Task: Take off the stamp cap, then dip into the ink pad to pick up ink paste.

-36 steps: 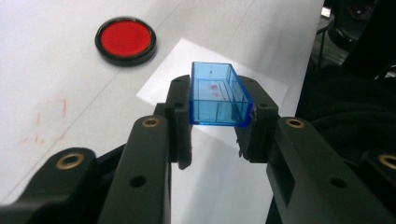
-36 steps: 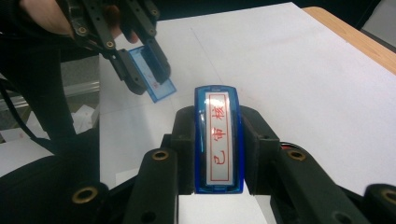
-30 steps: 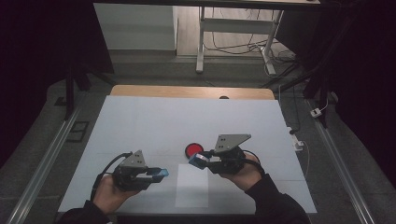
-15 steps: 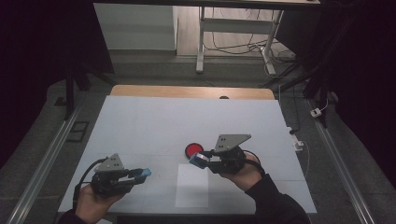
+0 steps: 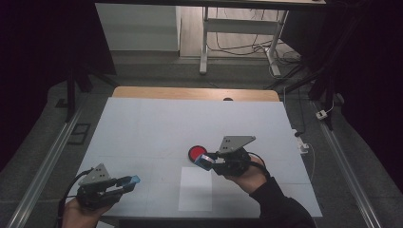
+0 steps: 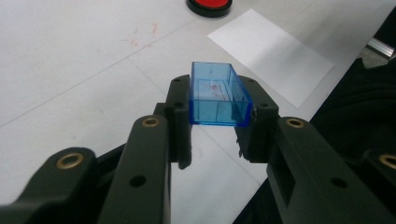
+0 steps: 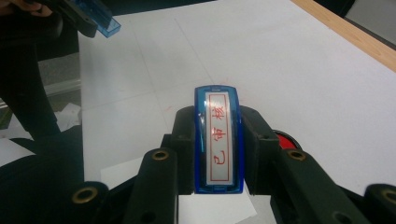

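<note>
My left gripper (image 5: 129, 181) sits near the table's front left corner, shut on a clear blue plastic cap (image 6: 217, 95) whose open hollow faces up. Over the table's middle right, my right gripper (image 5: 206, 160) is shut on a blue stamp (image 7: 218, 140), its white face with red characters turned toward the camera. A round red ink pad (image 5: 196, 152) lies on the table just beyond the stamp. In the right gripper view, the left gripper with the cap (image 7: 100, 18) appears at the top left.
A white paper sheet (image 5: 196, 188) lies on the white table (image 5: 157, 123) between the two hands, near the front edge. A wooden strip (image 5: 190, 93) runs along the far edge. Metal rails (image 5: 43, 171) flank the table.
My left hand has carried the blue cap to the left and toward the front edge, away from the paper. The right gripper and stamp have stayed put.
</note>
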